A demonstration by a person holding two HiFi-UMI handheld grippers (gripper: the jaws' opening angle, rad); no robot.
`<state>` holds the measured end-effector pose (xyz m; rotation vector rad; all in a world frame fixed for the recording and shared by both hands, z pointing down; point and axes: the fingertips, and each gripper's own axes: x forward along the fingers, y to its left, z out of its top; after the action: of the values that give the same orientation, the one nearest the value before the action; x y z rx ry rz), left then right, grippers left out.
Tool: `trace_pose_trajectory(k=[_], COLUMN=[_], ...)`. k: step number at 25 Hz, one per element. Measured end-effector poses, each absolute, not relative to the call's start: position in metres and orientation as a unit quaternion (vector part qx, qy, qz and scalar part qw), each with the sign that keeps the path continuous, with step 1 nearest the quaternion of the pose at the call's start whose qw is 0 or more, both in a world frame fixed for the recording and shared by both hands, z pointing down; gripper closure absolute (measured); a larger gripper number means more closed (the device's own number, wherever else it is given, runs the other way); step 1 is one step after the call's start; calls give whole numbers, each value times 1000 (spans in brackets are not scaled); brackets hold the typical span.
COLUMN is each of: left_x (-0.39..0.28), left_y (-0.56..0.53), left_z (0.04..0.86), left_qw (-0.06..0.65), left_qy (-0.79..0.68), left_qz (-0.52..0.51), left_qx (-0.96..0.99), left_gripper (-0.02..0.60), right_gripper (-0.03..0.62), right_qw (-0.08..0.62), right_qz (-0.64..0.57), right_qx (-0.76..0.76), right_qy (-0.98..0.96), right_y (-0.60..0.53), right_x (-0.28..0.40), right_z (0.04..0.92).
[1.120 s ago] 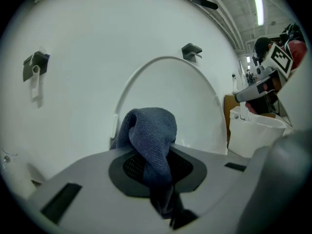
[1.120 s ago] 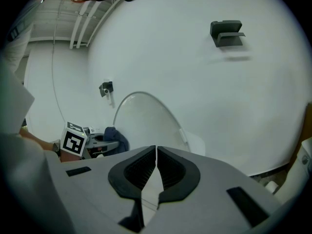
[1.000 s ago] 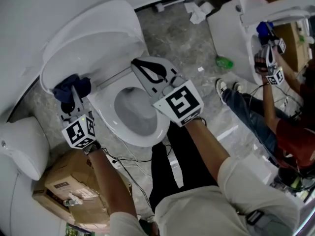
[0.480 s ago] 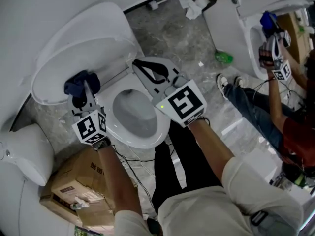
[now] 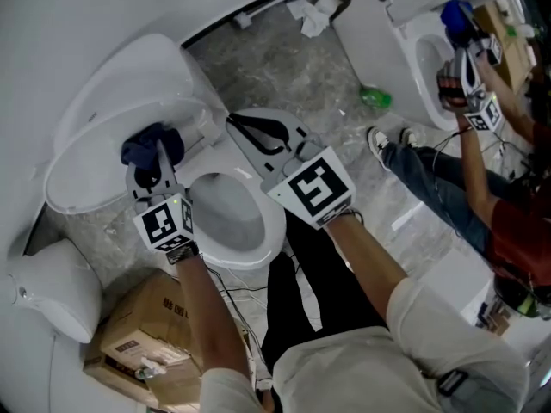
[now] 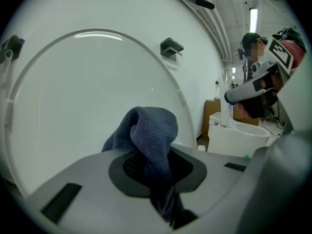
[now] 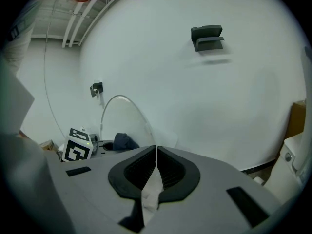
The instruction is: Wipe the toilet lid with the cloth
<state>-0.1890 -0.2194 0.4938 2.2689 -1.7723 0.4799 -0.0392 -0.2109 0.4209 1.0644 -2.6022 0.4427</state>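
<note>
Starting nearest you, you are pinching the cloth (image 6: 148, 130) in the left gripper (image 6: 155, 167). Its jaws are clamping on the dark blue fabric, whose lower end is disappearing between the pads, so you cannot see how much is caught. The bunched top is standing up in front of the raised toilet lid (image 6: 87, 87). Whether it is actually pressing on the white surface is hard to tell (the head view is showing cloth (image 5: 151, 144) and lid (image 5: 103, 119) overlapping, nothing finer). The lens edge is cutting off the lid's left side in the left gripper view.

Your right gripper (image 7: 156, 152) is keeping its jaws pressed together with nothing between them, and it is hovering over the bowl (image 5: 228, 222) in the head view (image 5: 245, 127). A cardboard box (image 5: 129, 334) is lying by your left arm. Farther right, a second person (image 5: 482, 205) is working at another toilet (image 5: 413, 50), partly cropped by the frame.

Compared with a second ago, your left gripper (image 5: 148, 163) is sitting farther along the lid's lower part, away from the rim and toward the hinge.
</note>
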Motion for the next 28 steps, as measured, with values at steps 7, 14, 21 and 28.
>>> trace_pose_trajectory(k=[7, 14, 21, 28], left_x=[-142, -107, -96, -94], left_y=[-235, -241, -238, -232], left_z=[487, 498, 524, 560], left_qw=[100, 92, 100, 99], left_qy=[-568, -538, -524, -495], left_qz=[151, 143, 148, 191], left_qx=[803, 826, 833, 842], left_gripper=[522, 522, 522, 522], right_gripper=[565, 565, 565, 565], right_qw=[143, 152, 160, 165], right_qz=[151, 155, 160, 161], right_qx=[392, 399, 399, 392], right_qy=[-896, -891, -889, -891], right_y=[-220, -220, -218, -217], right_x=[-15, -2, -2, -9], right_z=[416, 429, 442, 450])
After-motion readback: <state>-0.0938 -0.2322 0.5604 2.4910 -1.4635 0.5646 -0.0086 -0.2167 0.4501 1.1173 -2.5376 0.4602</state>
